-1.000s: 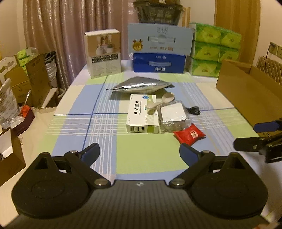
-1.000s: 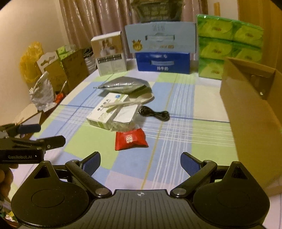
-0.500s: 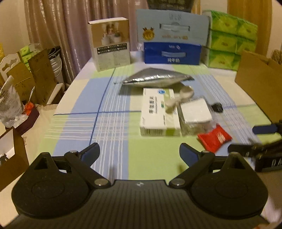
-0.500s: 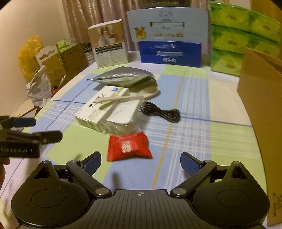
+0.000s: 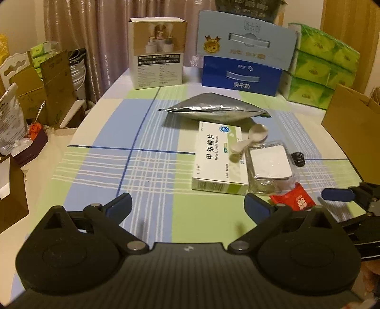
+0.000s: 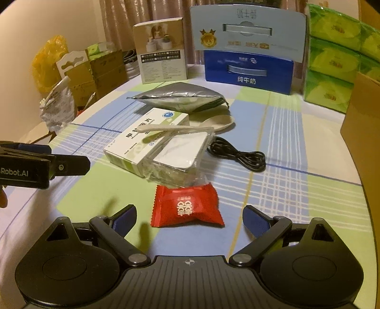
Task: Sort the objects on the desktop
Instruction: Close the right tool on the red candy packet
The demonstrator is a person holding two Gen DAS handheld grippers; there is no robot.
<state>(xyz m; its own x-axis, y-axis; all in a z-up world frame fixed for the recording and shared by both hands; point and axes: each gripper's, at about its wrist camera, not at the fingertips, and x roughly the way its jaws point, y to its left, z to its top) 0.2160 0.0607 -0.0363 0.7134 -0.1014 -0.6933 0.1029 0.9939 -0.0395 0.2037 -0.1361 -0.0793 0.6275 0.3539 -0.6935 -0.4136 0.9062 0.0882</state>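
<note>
Left wrist view: the left tool (image 5: pixel 187 205) stands wide, its jaws having just opened a little more, with nothing between them above the surface (image 5: pixel 152 166); the medicine box (image 5: pixel 219 158) lies ahead.

Right wrist view: the right tool (image 6: pixel 189 215) stands wide, and the red candy packet (image 6: pixel 187 206) lies on the surface between its fingers, untouched.

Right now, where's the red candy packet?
In the right wrist view, the red candy packet lies on the tablecloth just ahead of the open right gripper, directly in front of the clear-wrapped white box.

Warm dim light is filling the room. A pleated curtain (image 5: pixel 99 35) is hanging behind the table (image 5: pixel 78 133), cardboard boxes (image 5: pixel 45 85) are standing along the left, and a cream wall (image 6: pixel 47 21) is showing beside them.
</note>
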